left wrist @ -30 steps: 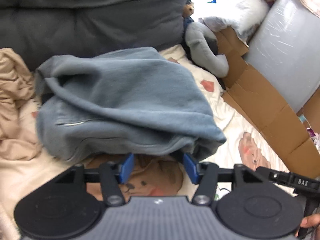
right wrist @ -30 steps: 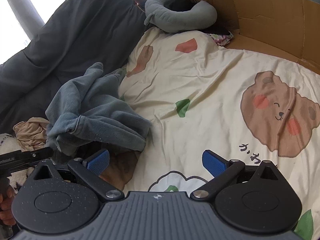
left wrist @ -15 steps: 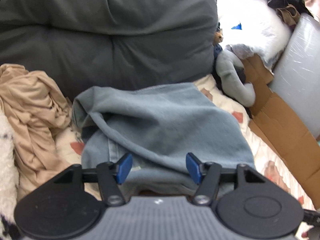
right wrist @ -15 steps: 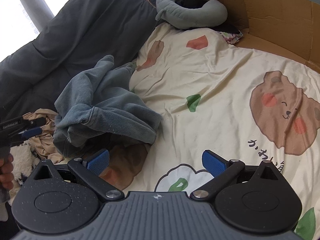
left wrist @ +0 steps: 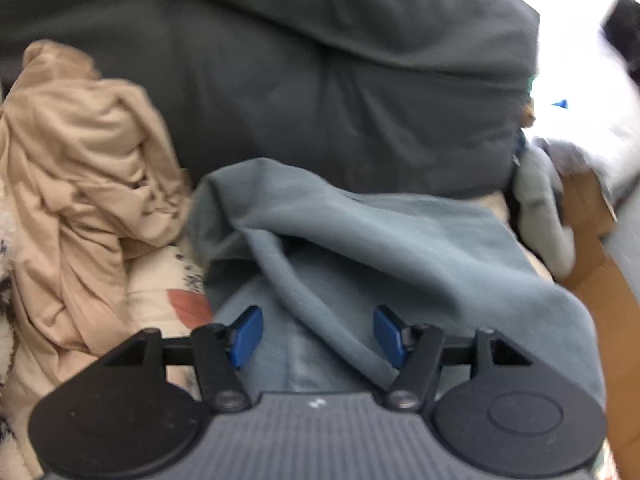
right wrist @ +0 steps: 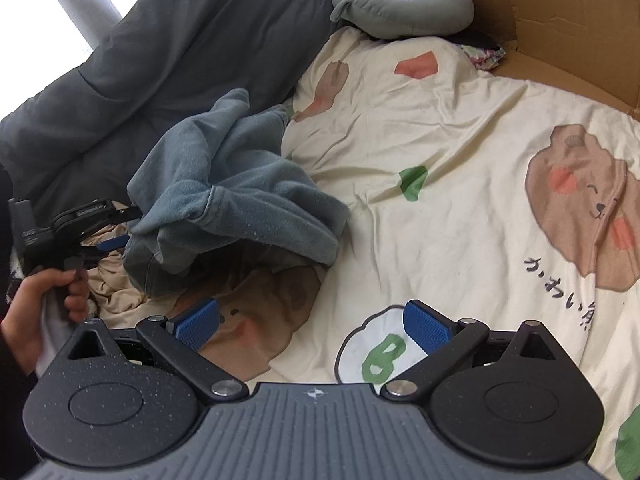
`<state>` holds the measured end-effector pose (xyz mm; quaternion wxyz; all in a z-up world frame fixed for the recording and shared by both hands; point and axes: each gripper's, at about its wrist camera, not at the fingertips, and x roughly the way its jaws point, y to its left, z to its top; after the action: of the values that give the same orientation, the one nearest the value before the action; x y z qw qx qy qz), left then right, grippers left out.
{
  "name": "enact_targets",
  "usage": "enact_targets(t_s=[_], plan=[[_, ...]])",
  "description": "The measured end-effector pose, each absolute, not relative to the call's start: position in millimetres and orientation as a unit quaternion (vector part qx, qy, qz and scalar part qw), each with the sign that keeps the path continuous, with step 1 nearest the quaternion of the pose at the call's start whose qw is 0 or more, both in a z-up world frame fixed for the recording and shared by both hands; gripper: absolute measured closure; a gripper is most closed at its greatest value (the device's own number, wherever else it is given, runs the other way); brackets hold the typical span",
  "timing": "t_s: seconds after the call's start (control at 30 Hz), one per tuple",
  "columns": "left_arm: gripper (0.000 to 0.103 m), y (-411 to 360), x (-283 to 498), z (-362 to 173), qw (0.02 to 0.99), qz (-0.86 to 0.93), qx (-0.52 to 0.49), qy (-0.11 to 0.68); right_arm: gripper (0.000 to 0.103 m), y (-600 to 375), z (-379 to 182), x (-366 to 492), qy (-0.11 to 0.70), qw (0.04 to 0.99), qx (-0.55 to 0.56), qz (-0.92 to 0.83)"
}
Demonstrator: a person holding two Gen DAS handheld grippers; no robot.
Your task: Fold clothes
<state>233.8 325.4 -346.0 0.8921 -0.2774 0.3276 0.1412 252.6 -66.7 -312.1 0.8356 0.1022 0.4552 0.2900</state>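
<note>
A crumpled blue-grey sweatshirt [left wrist: 380, 240] lies on the cartoon-print bed sheet [right wrist: 460, 140], beside a dark grey duvet. My left gripper [left wrist: 318, 334] hovers low over the garment's near edge with its jaws apart. A thick fold of the fabric runs between the blue pads [left wrist: 246, 334], and they do not press on it. From the right wrist view the sweatshirt [right wrist: 224, 200] sits left of centre, with the left gripper [right wrist: 128, 226] at its left edge, held by a hand [right wrist: 36, 304]. My right gripper [right wrist: 314, 320] stands open over bare sheet, apart from the garment.
A bunched beige garment [left wrist: 80, 160] lies left of the sweatshirt. The dark grey duvet [right wrist: 160, 52] fills the back left. A grey neck pillow [right wrist: 400, 12] and cardboard wall [right wrist: 560, 32] bound the far side. The sheet spreads out to the right.
The left gripper has swung left and sunk closer over the sweatshirt, bringing the beige garment into view; its jaws spread slightly wider. The right gripper has barely shifted.
</note>
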Motion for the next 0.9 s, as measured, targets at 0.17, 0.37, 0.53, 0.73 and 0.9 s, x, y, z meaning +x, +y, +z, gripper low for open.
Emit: enact_targets(t_s=[0.17, 0.37, 0.53, 0.73, 0.9], plan=[[0.042, 352, 242, -358, 0.885, 0.149, -0.3, 0.323, 0.003, -65, -315, 250, 0.46, 0.831, 0.102, 0.297], [0.051, 364, 247, -364, 0.876, 0.156, -0.328, 0.318, 0.003, -64, -318, 249, 0.467, 0.827, 0.104, 0.295], [0.072, 377, 254, -369, 0.866, 0.156, -0.361, 0.309, 0.003, -63, -320, 247, 0.471, 0.825, 0.101, 0.296], [0.1, 375, 245, -363, 0.875, 0.122, -0.357, 0.302, 0.014, -61, -319, 247, 0.476, 0.823, 0.1, 0.294], [0.1, 357, 221, -340, 0.886, 0.093, -0.345, 0.295, 0.019, -59, -315, 247, 0.476, 0.82, 0.11, 0.298]])
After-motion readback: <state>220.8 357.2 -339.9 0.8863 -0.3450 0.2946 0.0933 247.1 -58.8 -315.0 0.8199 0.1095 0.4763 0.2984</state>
